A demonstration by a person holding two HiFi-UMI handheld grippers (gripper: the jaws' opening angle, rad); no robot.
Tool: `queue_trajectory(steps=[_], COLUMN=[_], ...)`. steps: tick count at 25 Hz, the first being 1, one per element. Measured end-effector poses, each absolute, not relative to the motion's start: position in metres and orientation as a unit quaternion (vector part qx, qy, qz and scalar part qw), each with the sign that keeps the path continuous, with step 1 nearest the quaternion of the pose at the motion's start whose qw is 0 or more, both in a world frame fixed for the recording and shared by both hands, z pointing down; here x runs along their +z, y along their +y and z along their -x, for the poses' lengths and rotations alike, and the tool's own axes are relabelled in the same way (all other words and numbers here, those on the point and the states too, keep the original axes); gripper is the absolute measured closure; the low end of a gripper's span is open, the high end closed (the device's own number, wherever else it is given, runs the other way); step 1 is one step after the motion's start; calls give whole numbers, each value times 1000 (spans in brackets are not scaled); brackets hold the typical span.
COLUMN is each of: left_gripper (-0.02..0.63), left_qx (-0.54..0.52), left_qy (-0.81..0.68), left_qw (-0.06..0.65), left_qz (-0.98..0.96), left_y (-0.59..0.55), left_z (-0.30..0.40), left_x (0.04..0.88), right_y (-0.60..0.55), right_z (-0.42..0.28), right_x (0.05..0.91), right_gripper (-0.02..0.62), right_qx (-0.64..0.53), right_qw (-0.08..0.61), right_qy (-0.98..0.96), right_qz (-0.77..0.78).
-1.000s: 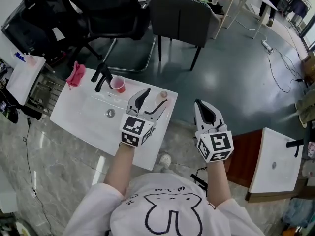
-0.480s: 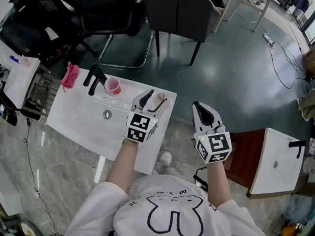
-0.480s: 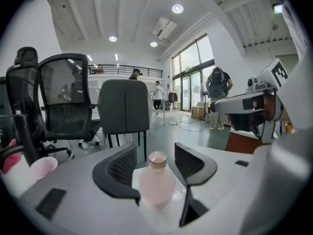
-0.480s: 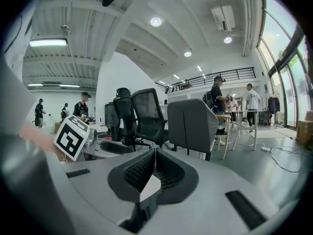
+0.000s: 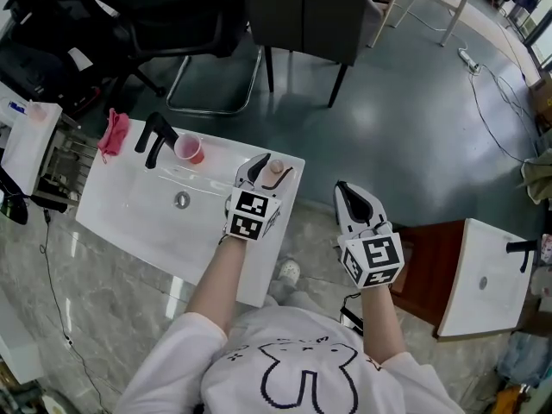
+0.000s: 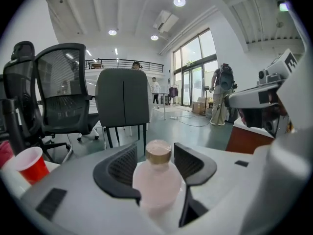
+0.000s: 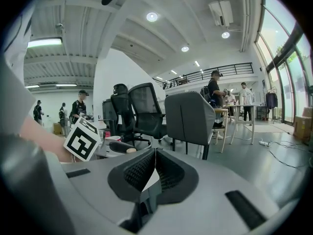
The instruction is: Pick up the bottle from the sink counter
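Observation:
A small pale pink bottle [image 5: 275, 170] with a tan cap stands upright at the far right corner of the white sink counter [image 5: 129, 218]. My left gripper [image 5: 273, 166] reaches over the counter with the bottle [image 6: 157, 177] deep between its jaws. The jaws have just been closing round it; the ribbed pads [image 6: 123, 164] stand right beside its body, and I see no firm press. My left gripper [image 6: 156, 153] counts as open. My right gripper [image 5: 348, 193] hovers off the counter's right side, its jaws [image 7: 154, 155] shut on nothing.
A black faucet [image 5: 153, 136], a red cup [image 5: 188, 149] and a drain [image 5: 182, 200] are on the counter; a pink cloth [image 5: 113, 133] hangs at its far left. Office chairs [image 5: 302, 7] stand beyond it. A second white sink counter [image 5: 483, 283] is at the right.
My left gripper has moved forward and down so the bottle sits between its jaws, and the jaws have narrowed. My right gripper has sunk a little.

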State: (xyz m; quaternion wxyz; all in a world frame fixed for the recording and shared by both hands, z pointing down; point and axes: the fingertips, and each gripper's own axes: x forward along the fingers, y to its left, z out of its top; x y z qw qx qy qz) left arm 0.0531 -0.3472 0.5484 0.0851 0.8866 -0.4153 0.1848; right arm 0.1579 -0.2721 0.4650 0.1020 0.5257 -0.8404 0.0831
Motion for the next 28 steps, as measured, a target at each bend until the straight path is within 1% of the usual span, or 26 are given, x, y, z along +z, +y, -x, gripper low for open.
queue_trajectory(steps=[3,8,14,21,28], left_gripper=[370,412,418,473,483], left_qx=[194,191,189,190,188], left_qy=[-415,-421,-424,-405,-410], left_qw=[88,89,68,68,79], left_qz=[-885,-882,-883,-892,-889], left_y=[-353,-359,-360,-359,-356], left_z=[-58,-62,-65,-63,-53], left_x=[557,564,564,561,551], right_y=[-273,-274,-279,-280,-274], right_z=[-161,-166,-168,-162,-158], right_x=[468,472,472,470,461], right_gripper=[565,565,565,565,565], right_qx=[87,90,93,92,85], right_qw=[104,106,103,100,94], right_qy=[-838,-836,-835,-838,-840], right_qz=[-528,-531,-533,-529,-527])
